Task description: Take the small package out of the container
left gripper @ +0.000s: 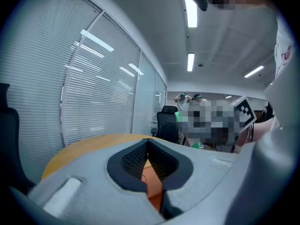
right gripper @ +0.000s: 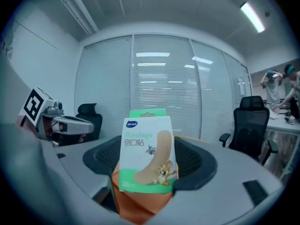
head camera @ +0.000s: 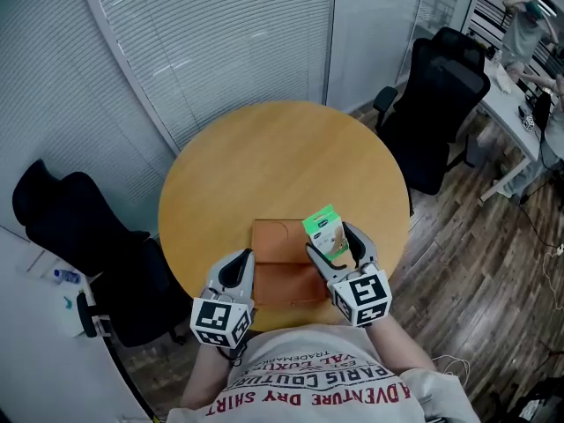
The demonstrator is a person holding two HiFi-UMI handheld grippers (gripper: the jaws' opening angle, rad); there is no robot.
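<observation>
A small green and white bandage package [head camera: 324, 227] [right gripper: 147, 149] stands upright between the jaws of my right gripper [head camera: 335, 245] [right gripper: 150, 161], which is shut on it. Its lower end sits at the right edge of a flat orange container [head camera: 280, 267] [right gripper: 138, 203] lying on the round wooden table [head camera: 264, 161] near the front edge. My left gripper [head camera: 238, 273] [left gripper: 150, 153] is at the container's left edge. In the left gripper view, its jaws are pressed together on a strip of the orange container [left gripper: 152, 184].
Black office chairs stand round the table: one at the back right [head camera: 441, 104], one at the left [head camera: 79, 227]. Glass walls with blinds [head camera: 220, 33] run behind. A white desk [head camera: 515, 104] with people at it is at the far right.
</observation>
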